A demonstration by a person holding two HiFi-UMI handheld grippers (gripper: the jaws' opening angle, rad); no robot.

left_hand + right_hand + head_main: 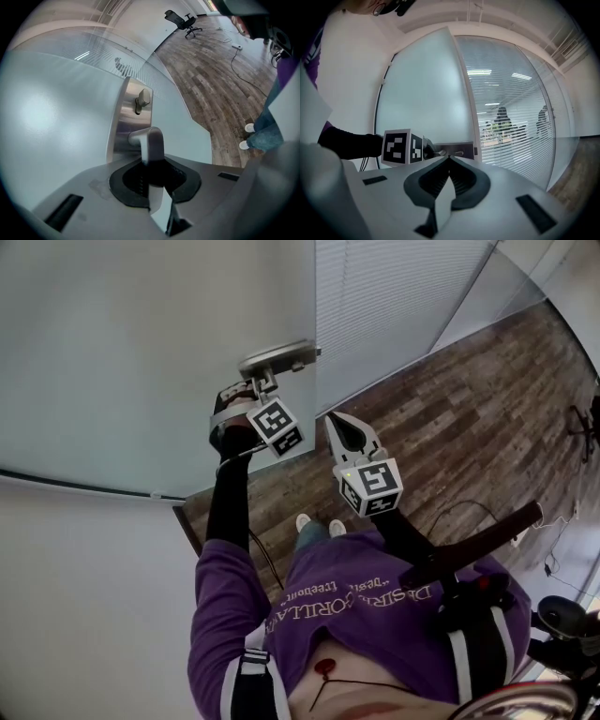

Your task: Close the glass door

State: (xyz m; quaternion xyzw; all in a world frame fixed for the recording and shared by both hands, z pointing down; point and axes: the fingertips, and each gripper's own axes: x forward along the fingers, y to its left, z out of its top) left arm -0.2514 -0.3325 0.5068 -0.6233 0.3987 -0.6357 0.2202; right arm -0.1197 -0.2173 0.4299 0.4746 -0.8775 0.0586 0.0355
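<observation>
The frosted glass door (141,362) fills the upper left of the head view, and its steel handle plate (277,357) sits at the door's edge. My left gripper (258,390) reaches up to that plate. In the left gripper view its jaws are shut on the steel lever handle (152,145), which sticks out of the plate (126,117) below a thumb-turn (143,98). My right gripper (345,427) hangs in the air just right of the door's edge, shut and empty. From its own view, its tips (449,159) point toward the handle plate (459,150) and the door (422,93).
A glass wall with slatted blinds (511,117) stands right of the door. Wood flooring (469,399) runs to the right, with an office chair (183,21) and a cable (243,70) on it. The person's white shoes (314,524) stand close to the door.
</observation>
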